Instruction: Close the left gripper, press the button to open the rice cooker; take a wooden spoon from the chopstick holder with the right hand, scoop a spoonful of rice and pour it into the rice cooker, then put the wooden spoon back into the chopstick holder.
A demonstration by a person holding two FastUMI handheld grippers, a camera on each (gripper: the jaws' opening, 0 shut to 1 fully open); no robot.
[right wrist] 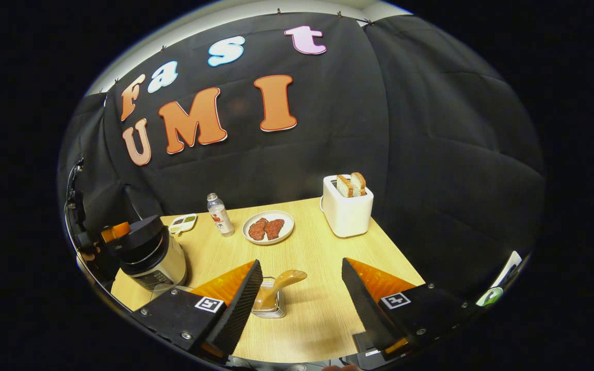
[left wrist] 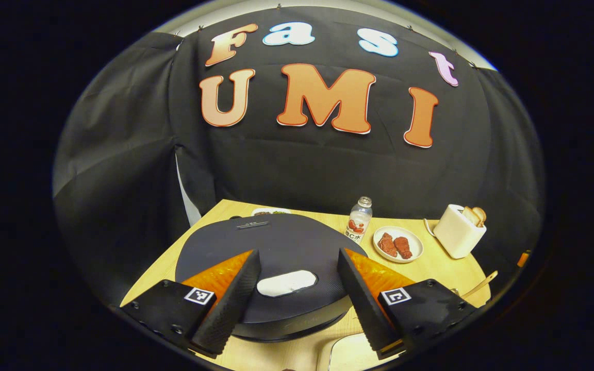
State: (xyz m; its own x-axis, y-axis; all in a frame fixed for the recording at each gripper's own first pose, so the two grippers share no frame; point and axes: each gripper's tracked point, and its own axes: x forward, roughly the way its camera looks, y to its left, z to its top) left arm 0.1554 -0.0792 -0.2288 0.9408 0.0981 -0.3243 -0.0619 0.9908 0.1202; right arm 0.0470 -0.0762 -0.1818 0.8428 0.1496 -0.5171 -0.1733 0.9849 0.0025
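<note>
White button [left wrist: 286,283] on rice cooker [left wrist: 276,257] lid sits between left gripper [left wrist: 299,293] jaws, spread apart: bring them together first, then press squarely; right gripper [right wrist: 302,304] jaws also apart.

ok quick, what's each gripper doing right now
Left gripper: open, holding nothing, above the rice cooker lid.
Right gripper: open, holding nothing, wooden spoon ahead.
</note>
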